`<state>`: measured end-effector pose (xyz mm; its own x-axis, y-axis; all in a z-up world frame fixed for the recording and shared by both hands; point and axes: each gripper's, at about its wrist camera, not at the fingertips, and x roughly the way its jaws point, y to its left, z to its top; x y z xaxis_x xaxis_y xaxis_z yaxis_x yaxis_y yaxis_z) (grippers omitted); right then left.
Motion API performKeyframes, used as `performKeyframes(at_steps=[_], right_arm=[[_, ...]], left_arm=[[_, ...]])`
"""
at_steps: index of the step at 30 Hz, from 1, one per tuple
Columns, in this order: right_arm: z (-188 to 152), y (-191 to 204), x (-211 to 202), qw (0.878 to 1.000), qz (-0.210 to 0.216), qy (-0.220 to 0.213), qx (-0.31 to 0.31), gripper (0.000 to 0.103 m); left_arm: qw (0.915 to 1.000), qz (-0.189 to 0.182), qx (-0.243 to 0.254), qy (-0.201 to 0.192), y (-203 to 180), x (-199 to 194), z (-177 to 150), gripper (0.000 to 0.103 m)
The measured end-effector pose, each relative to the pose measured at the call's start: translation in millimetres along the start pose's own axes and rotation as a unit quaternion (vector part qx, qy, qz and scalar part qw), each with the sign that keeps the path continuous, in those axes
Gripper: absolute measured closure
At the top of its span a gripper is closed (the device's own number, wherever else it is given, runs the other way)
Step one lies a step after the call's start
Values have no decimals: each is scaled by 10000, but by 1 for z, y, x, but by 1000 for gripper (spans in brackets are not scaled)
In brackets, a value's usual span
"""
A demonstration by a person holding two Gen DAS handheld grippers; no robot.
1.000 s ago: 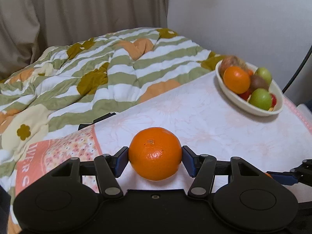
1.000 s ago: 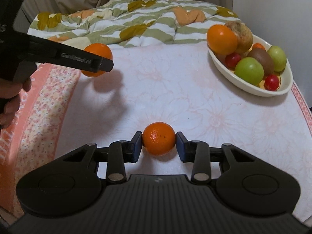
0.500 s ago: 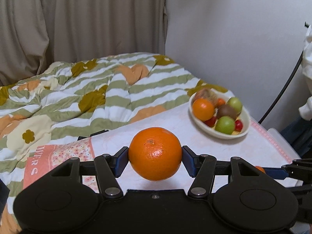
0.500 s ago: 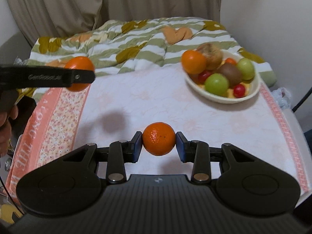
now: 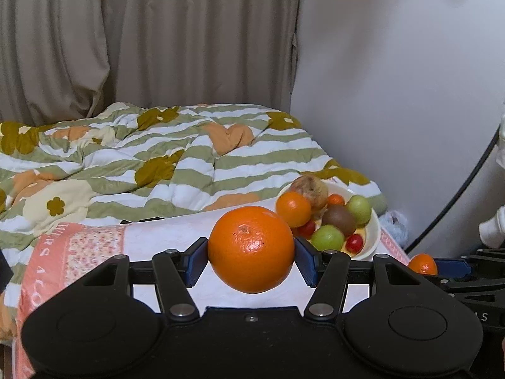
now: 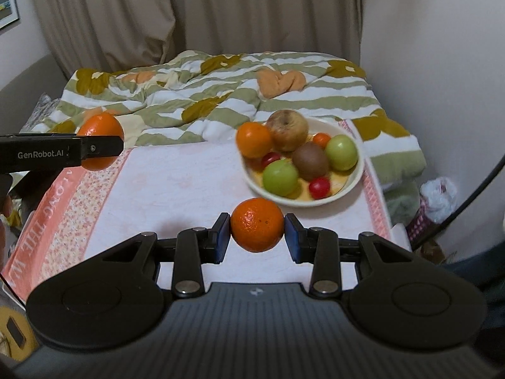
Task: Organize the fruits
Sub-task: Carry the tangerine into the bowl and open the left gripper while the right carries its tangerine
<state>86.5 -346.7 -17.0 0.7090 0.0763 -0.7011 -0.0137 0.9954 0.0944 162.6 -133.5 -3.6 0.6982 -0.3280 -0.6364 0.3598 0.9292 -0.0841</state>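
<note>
White oval ceramic bowl [image 6: 355, 183] on pink floral tablecloth [image 6: 176, 186], far right; green-striped quilt [image 6: 221, 94] behind; beige curtain [image 6: 189, 9] beyond.

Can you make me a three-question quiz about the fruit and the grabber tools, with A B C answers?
1. Where is the white bowl?
A. On the table's far right part
B. On the bed
C. On the floor

2. How many green fruits lie in the bowl?
A. One
B. Two
C. Four

3. What is the right tool doing?
A. Hanging open with nothing in it
B. Squeezing an orange off the table
C. Pressing an orange into the bowl

Answers:
1 A, the bowl sits on the tablecloth near its right edge, in front of the striped blanket.
2 B, one green fruit is at the front and another at the right.
3 B, the small orange sits between its blue pads in the air; the left tool grips a big orange too.
</note>
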Motion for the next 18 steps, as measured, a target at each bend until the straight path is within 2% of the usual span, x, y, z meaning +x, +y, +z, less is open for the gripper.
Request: performKeyframes(at_steps=[11,18], right_arm=[[27,-81,33,9985,255,25,-483,51],[34,-110,67,9986,291,141,-426,51]], left_arm=[[9992,257,-303,-36,-68,43,15,40],[9995,255,-155,93,-93,88,26,40]])
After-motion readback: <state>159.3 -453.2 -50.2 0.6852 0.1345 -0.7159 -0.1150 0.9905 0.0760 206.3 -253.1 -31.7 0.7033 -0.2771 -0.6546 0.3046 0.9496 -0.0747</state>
